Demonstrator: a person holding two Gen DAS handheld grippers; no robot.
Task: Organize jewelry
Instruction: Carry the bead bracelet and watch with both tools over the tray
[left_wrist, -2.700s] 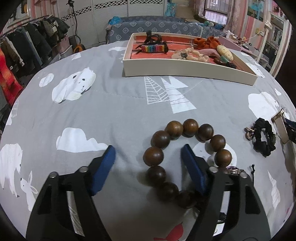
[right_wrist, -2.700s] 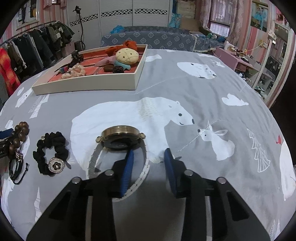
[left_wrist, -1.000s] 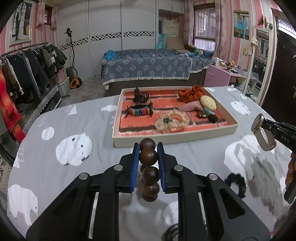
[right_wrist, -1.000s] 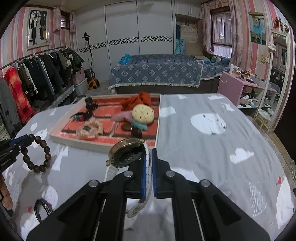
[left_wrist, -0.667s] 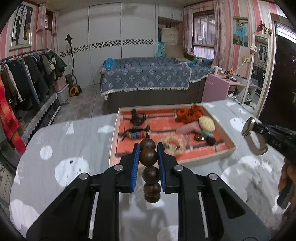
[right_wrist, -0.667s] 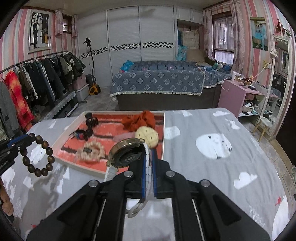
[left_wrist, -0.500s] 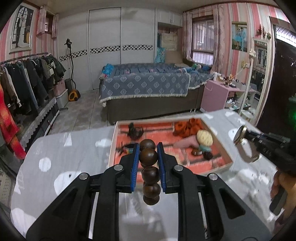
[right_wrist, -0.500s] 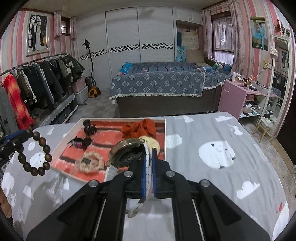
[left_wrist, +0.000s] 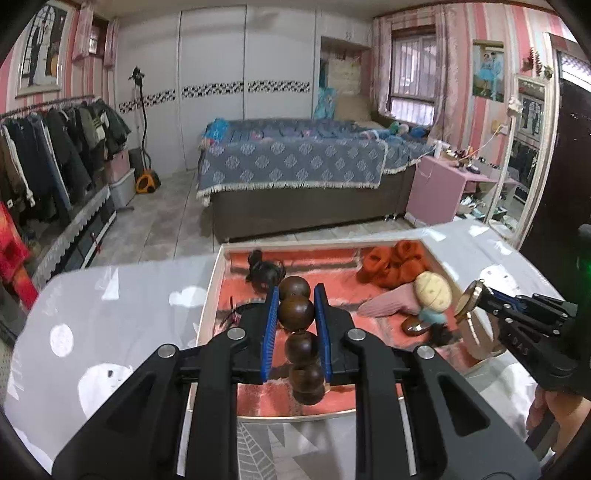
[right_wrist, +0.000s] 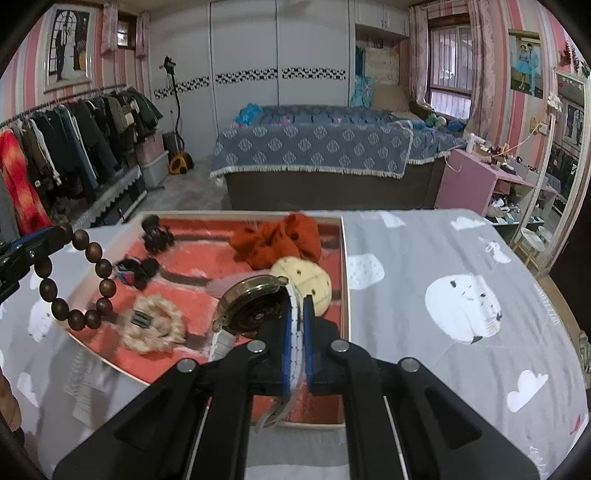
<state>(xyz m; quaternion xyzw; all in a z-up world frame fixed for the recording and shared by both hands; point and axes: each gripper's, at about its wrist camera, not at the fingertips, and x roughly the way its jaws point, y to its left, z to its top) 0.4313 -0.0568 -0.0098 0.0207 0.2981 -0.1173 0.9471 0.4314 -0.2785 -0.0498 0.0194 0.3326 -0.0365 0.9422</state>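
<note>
The left claw (left_wrist: 295, 314), pinched on a hanging wooden bead bracelet (left_wrist: 300, 332), hangs over the near left of the red-lined tray (left_wrist: 210, 295), while the right claw (right_wrist: 295, 332), shut on a white-strapped watch (right_wrist: 255, 308), hangs over its near right.

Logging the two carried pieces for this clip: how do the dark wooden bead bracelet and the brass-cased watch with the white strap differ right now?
The dark wooden bead bracelet is a loop of round brown beads; the brass-cased watch with the white strap has one flat round case on a band. The bracelet is in the left tongs, pinched on a bead; the watch is in the right tongs, pinched on its thin strap, so those jaws stand closer. Both hang over the cream tray with the red lining.
</note>
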